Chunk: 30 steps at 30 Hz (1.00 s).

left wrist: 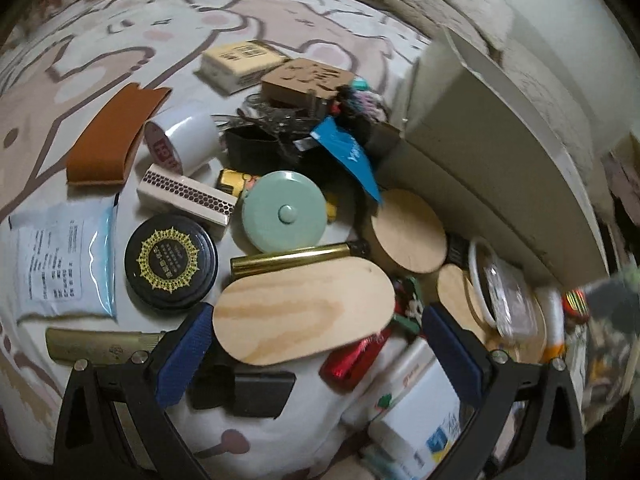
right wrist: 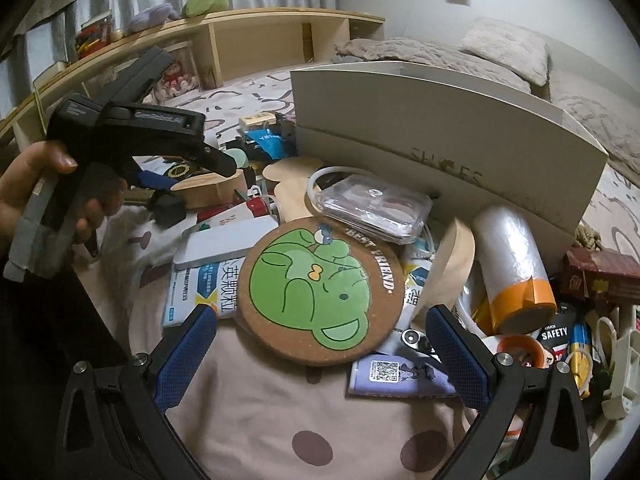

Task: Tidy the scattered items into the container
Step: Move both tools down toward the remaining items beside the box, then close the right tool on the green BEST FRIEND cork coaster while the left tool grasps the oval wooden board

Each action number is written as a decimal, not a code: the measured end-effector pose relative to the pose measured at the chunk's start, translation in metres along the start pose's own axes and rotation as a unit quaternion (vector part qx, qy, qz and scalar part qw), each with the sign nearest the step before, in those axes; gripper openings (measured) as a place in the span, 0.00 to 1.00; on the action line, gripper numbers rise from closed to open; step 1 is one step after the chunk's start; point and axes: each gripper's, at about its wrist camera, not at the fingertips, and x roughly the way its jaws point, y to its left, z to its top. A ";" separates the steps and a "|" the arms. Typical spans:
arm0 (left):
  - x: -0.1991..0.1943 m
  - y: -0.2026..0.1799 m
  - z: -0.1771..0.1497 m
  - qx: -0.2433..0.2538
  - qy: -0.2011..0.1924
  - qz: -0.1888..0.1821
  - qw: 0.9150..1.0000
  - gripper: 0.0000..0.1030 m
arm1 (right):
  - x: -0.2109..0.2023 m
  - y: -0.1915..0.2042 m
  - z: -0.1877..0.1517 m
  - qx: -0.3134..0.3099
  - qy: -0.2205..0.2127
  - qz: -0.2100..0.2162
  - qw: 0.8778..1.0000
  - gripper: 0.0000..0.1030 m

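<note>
The right gripper (right wrist: 320,364), jaws spread wide and holding nothing, hovers over a round cork coaster (right wrist: 320,294) printed with a green frog, amid clutter on a patterned bedspread (right wrist: 260,420). Just behind the pile stands the white shoebox (right wrist: 440,140), open-topped. The left gripper (left wrist: 316,354), held in a hand (right wrist: 36,196), also gapes wide above an oval wooden lid (left wrist: 302,312), beside a mint-green round tin (left wrist: 285,211) and a black round tin (left wrist: 171,261).
</note>
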 end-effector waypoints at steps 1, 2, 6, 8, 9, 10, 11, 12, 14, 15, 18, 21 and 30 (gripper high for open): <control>0.002 -0.002 0.000 -0.001 -0.002 0.009 1.000 1.00 | 0.001 -0.001 0.001 0.002 -0.002 0.001 1.000 1.00; 0.004 -0.004 -0.001 -0.001 -0.003 0.019 1.000 1.00 | 0.001 -0.002 0.002 0.004 -0.005 0.002 1.000 1.00; 0.009 -0.008 -0.001 -0.012 -0.011 0.048 0.999 1.00 | 0.005 -0.005 0.006 0.014 -0.013 0.016 1.000 1.00; 0.011 -0.007 -0.001 -0.023 -0.013 0.052 0.998 1.00 | 0.007 -0.006 0.007 0.017 -0.017 0.020 1.000 1.00; 0.011 -0.006 -0.001 -0.029 -0.014 0.053 0.998 1.00 | 0.007 -0.006 0.007 0.018 -0.017 0.022 0.999 1.00; 0.012 -0.005 0.000 -0.033 -0.014 0.054 0.998 1.00 | 0.009 -0.007 0.008 0.020 -0.016 0.027 0.999 1.00; 0.012 -0.005 0.000 -0.035 -0.014 0.054 0.998 1.00 | 0.010 -0.007 0.009 0.021 -0.014 0.030 0.999 1.00; 0.013 -0.004 0.001 -0.035 -0.014 0.054 0.998 1.00 | 0.012 -0.006 0.010 0.020 -0.014 0.034 0.999 1.00; 0.014 -0.004 0.001 -0.031 -0.015 0.054 0.998 0.99 | 0.014 -0.002 0.011 0.013 -0.015 0.037 0.999 1.00; 0.014 -0.004 0.000 -0.030 -0.017 0.053 0.998 0.98 | 0.015 0.000 0.012 0.008 -0.014 0.036 0.999 1.00; 0.015 -0.005 0.000 -0.024 -0.021 0.051 0.998 0.98 | 0.019 0.006 0.012 -0.008 -0.012 0.031 0.999 1.00; 0.018 -0.009 0.004 -0.020 -0.025 0.051 0.998 0.97 | 0.023 0.010 0.015 -0.016 -0.005 0.024 1.000 1.00; 0.012 -0.006 0.000 -0.019 -0.035 0.038 0.998 0.91 | 0.018 0.000 0.016 0.030 -0.008 0.053 0.998 1.00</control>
